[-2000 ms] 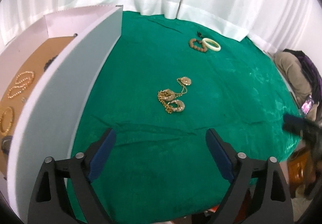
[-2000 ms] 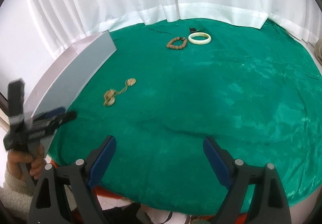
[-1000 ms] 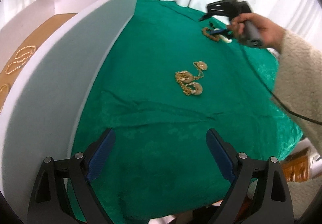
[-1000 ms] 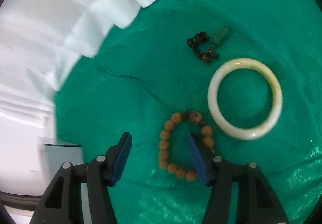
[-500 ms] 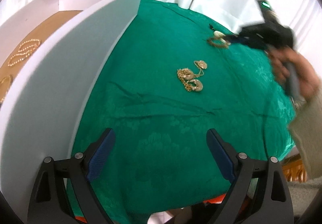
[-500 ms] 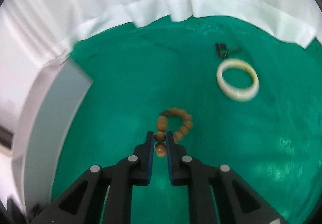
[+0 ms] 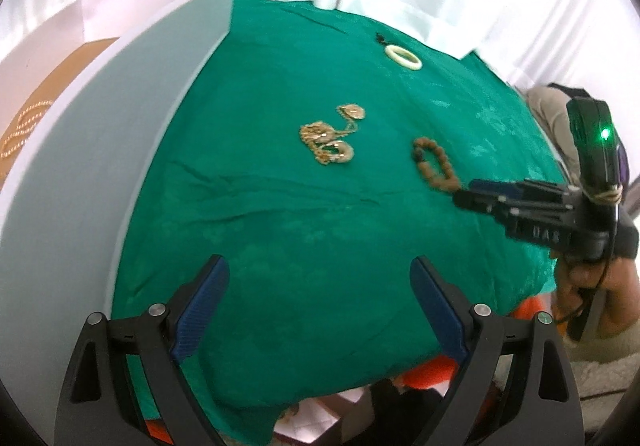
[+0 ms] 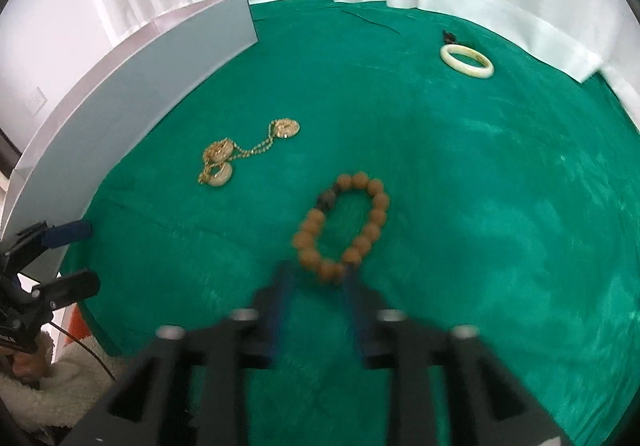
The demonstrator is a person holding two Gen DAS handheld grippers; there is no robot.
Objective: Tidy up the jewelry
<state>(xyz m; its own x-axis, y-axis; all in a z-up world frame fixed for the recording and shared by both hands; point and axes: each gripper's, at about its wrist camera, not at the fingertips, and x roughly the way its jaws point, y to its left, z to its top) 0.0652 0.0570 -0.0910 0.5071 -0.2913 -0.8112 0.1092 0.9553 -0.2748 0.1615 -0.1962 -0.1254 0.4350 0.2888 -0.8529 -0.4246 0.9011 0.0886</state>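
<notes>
A brown bead bracelet [image 8: 344, 221] lies on the green cloth [image 8: 480, 205], right of the gold medallion necklace [image 8: 236, 157]. My right gripper [image 8: 318, 278] is blurred and its jaws are opening; the bracelet's near end sits between the fingertips without being pressed. From the left wrist view, the same bracelet [image 7: 434, 163] rests just off the right gripper [image 7: 464, 195] tip. My left gripper [image 7: 320, 286] stands open over bare cloth near the front edge, nothing between its fingers. A white bangle [image 8: 466, 61] and a dark corded pendant [image 8: 448, 35] lie at the far side.
A tall white box [image 7: 100, 125] with a brown lining stands along the left, with gold chains [image 7: 24, 125] inside. White curtains ring the table. A hand in a fleecy sleeve [image 7: 600, 286] holds the right gripper past the cloth's right edge.
The right gripper shut on the bead bracelet beside the bangle, carried it toward the near middle of the cloth, and its jaws have parted off it. The left gripper barely shifted.
</notes>
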